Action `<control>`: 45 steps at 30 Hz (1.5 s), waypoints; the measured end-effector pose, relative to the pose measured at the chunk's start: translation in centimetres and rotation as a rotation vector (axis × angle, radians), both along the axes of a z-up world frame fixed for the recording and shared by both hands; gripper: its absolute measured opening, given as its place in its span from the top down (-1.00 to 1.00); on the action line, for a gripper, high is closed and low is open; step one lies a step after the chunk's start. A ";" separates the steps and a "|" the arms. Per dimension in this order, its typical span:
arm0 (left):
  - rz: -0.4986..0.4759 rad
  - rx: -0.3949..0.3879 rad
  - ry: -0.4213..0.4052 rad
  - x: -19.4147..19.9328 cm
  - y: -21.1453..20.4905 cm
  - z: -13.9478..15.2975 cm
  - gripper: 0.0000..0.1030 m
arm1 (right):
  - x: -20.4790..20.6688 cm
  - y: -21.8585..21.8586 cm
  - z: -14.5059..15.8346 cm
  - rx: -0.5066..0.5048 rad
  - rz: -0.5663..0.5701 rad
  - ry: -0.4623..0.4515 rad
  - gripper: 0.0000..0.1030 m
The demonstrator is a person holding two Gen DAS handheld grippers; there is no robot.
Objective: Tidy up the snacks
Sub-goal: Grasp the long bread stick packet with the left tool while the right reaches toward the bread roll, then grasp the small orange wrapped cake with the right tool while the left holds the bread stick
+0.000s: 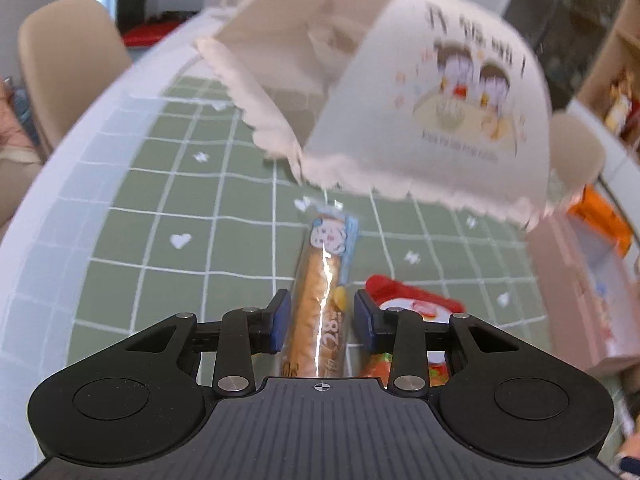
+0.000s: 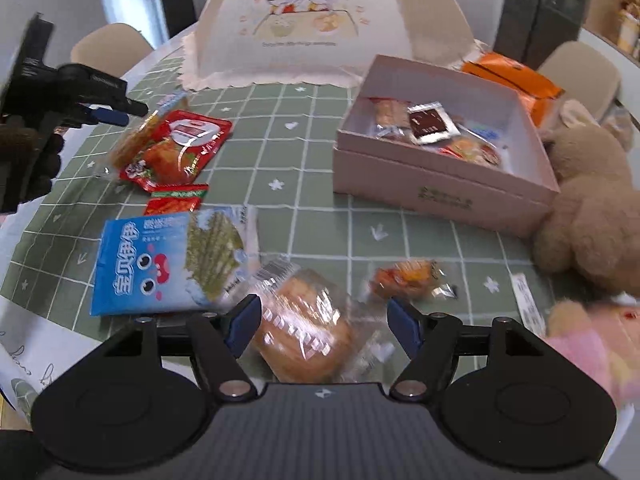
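Green checked cloth (image 1: 168, 240), "28"-marked stick snack (image 1: 320, 300) between parted left claw (image 1: 320, 320), perhaps untouched.

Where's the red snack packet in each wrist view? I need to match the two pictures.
Left wrist: red snack packet at lower right, beside the left tool's right finger.
Right wrist: red snack packet at upper left, on the tablecloth.
Shared landmark: the cartoon food cover.

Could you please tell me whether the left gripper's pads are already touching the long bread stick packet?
Cannot tell. In the left wrist view the bread stick packet lies between the left gripper's open pads, close to both, with no clear contact or gap.
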State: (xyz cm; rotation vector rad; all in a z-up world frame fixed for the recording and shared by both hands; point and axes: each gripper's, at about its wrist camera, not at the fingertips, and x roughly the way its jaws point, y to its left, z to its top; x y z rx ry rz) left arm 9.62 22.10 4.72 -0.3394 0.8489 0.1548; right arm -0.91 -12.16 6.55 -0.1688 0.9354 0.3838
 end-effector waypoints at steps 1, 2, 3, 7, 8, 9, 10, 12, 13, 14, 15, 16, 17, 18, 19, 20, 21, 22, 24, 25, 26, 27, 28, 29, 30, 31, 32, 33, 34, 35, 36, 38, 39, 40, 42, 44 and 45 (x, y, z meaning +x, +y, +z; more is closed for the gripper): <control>-0.007 0.006 0.010 0.4 -0.3 -0.4 0.23 | -0.1 -0.3 -0.1 -0.005 -0.009 0.005 -0.40; -0.016 0.012 0.023 1.1 -0.4 -0.9 0.21 | -0.2 -0.4 -0.2 -0.010 -0.016 0.009 -0.41; -0.024 0.021 0.039 1.3 -0.7 -1.4 0.20 | -0.3 -0.6 -0.3 -0.015 -0.024 0.014 -0.41; -0.055 0.006 0.071 0.4 -1.9 -1.6 0.31 | -0.8 -1.4 -0.3 -0.033 -0.032 0.019 -0.41; -0.077 -0.008 0.070 -0.2 -2.3 -1.4 0.31 | -1.0 -1.5 -0.4 -0.040 -0.030 0.015 -0.43; -0.102 -0.015 0.067 -1.2 -3.0 -1.4 0.31 | -1.0 -1.7 -0.5 -0.049 -0.030 0.014 -0.47; -0.122 -0.017 0.067 -2.1 -3.7 -1.4 0.31 | -1.1 -1.9 -0.7 -0.061 -0.034 0.016 -0.48; -0.149 -0.024 0.070 -3.7 -4.8 -1.6 0.31 | -1.2 -2.4 -1.1 -0.065 -0.031 0.035 -0.48; -0.158 -0.040 0.072 -4.6 -5.3 -1.6 0.32 | -1.2 -2.6 -1.5 -0.052 -0.025 0.055 -0.48; -0.160 -0.069 0.077 -5.5 -5.7 -1.7 0.32 | -1.1 -2.6 -1.7 -0.040 -0.019 0.067 -0.48; -0.159 -0.094 0.081 -6.1 -5.9 -1.7 0.32 | -0.9 -2.4 -1.8 -0.027 -0.008 0.076 -0.48; -0.159 -0.121 0.087 -6.9 -6.0 -1.8 0.32 | -0.6 -1.8 -1.8 -0.014 0.013 0.077 -0.48; -0.159 -0.138 0.090 -7.6 -6.3 -1.8 0.32 | -0.4 -1.1 -1.7 -0.004 0.036 0.070 -0.47; -0.162 -0.139 0.094 -8.3 -6.7 -1.8 0.32 | -0.1 -0.2 -1.6 0.008 0.065 0.053 -0.47; -0.166 -0.131 0.097 -9.0 -7.0 -1.8 0.32 | 0.2 0.7 -1.4 0.016 0.091 0.039 -0.46; -0.169 -0.125 0.099 -9.4 -7.3 -1.7 0.32 | 0.5 1.5 -1.1 0.019 0.118 0.028 -0.46; -0.171 -0.117 0.104 -10.0 -7.5 -1.7 0.32 | 0.5 2.4 -0.6 0.020 0.160 0.006 -0.46; -0.172 -0.108 0.110 -10.4 -7.7 -1.5 0.32 | 0.4 2.9 -0.2 0.018 0.192 -0.024 -0.46; -0.175 -0.077 0.120 -11.3 -8.1 -1.4 0.29 | 0.3 3.0 0.9 0.001 0.212 -0.108 -0.47; -0.176 -0.060 0.126 -11.5 -8.3 -1.3 0.26 | 0.4 2.6 1.1 -0.008 0.200 -0.138 -0.48; -0.173 -0.049 0.131 -11.7 -8.4 -1.4 0.25 | 0.9 2.1 1.2 -0.015 0.174 -0.146 -0.50; -0.166 -0.047 0.132 -11.8 -8.3 -1.5 0.25 | 1.6 1.3 0.9 -0.019 0.131 -0.136 -0.53; -0.155 -0.051 0.131 -11.8 -8.3 -1.6 0.25 | 2.1 0.6 0.5 -0.017 0.094 -0.116 -0.53; -0.147 -0.051 0.129 -11.7 -8.2 -1.6 0.25 | 2.5 -0.3 0.0 -0.011 0.057 -0.088 -0.53; -0.140 -0.044 0.129 -11.5 -8.3 -1.6 0.26 | 2.9 -1.1 -0.5 -0.001 0.018 -0.056 -0.53; -0.140 -0.035 0.129 -11.3 -8.4 -1.6 0.26 | 3.0 -2.0 -0.9 0.020 -0.020 -0.024 -0.53; -0.144 -0.023 0.129 -11.1 -8.6 -1.6 0.27 | 2.8 -2.8 -1.2 0.051 -0.047 -0.001 -0.53; -0.152 -0.011 0.127 -10.9 -8.9 -1.6 0.28 | 2.4 -3.5 -1.4 0.076 -0.060 0.011 -0.53; -0.163 0.001 0.123 -10.6 -9.2 -1.6 0.28 | 1.7 -3.9 -1.5 0.100 -0.066 0.021 -0.53; -0.176 0.014 0.121 -10.4 -9.5 -1.7 0.28 | 1.1 -4.1 -1.6 0.116 -0.060 0.033 -0.53; -0.188 0.032 0.122 -10.3 -9.9 -1.7 0.28 | 0.6 -4.0 -1.6 0.126 -0.049 0.045 -0.53; -0.203 0.067 0.127 -10.0 -10.6 -1.7 0.27 | -0.5 -3.3 -1.9 0.151 -0.001 0.089 -0.54; -0.200 0.083 0.130 -10.0 -10.9 -1.7 0.26 | -0.9 -2.8 -2.1 0.163 0.039 0.117 -0.54; -0.195 0.094 0.131 -9.9 -11.1 -1.7 0.26 | -1.2 -2.1 -2.2 0.172 0.078 0.141 -0.55; -0.201 0.128 0.131 -9.9 -11.7 -1.8 0.26 | -1.7 0.2 -2.4 0.147 0.146 0.155 -0.62; -0.200 0.131 0.137 -9.8 -11.6 -1.8 0.30 | -1.8 2.5 -2.4 0.120 0.215 0.144 -0.62; -0.187 0.094 0.140 -10.0 -11.1 -1.7 0.32 | -1.6 3.5 -2.5 0.110 0.239 0.134 -0.62</control>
